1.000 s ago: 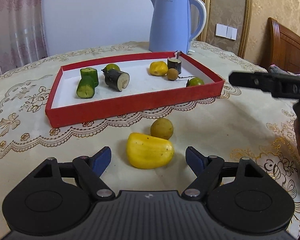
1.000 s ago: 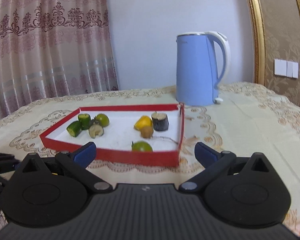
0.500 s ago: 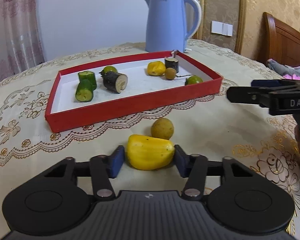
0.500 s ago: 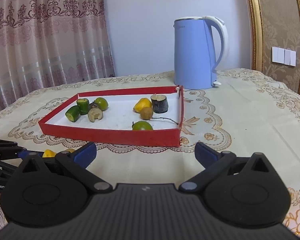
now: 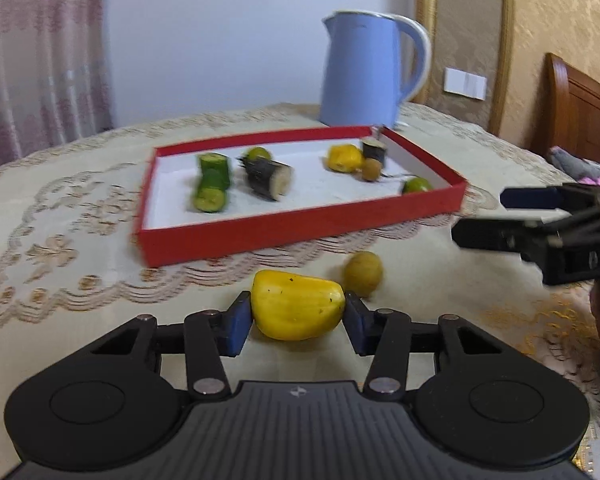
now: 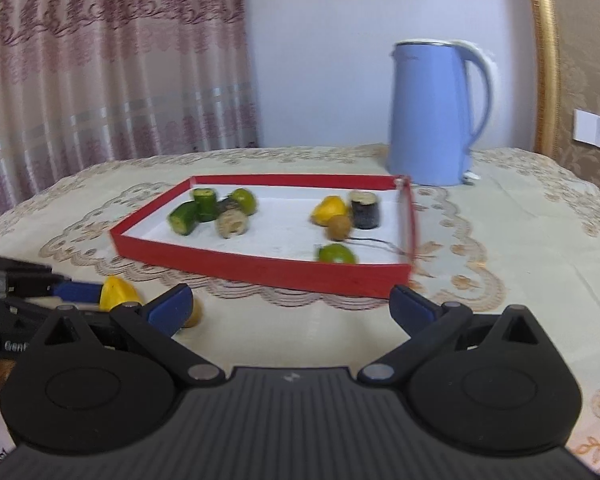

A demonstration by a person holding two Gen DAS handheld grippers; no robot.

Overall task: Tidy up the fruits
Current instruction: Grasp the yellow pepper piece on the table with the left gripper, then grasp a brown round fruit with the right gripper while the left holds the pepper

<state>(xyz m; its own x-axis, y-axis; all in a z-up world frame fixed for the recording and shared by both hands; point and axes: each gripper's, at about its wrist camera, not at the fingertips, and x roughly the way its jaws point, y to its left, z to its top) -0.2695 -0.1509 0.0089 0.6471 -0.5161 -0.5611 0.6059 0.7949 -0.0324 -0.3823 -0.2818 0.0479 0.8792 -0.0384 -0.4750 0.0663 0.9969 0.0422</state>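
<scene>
A yellow fruit (image 5: 296, 320) sits on the tablecloth in front of the red tray (image 5: 300, 228), and my left gripper (image 5: 296, 302) is shut on it, a blue pad pressing each end. A round brown fruit (image 5: 362, 272) lies just behind it to the right, apart from the pads. My right gripper (image 5: 480, 216) comes in from the right edge, beside that round fruit. In the right wrist view my right gripper (image 6: 290, 296) is open with nothing between its fingers. The yellow fruit (image 6: 118, 298) and left gripper (image 6: 76, 292) show at its left.
The red tray (image 6: 260, 270) holds several pieces: green cucumber chunks (image 5: 210, 184), dark cut pieces, a yellow fruit, a small brown ball and limes. A blue kettle (image 5: 364, 72) stands behind the tray. A wooden headboard (image 5: 580, 100) rises at the right.
My left gripper's jaws have come together onto the yellow fruit. The right gripper has swung in towards the fruits, so they now show at the left of its view.
</scene>
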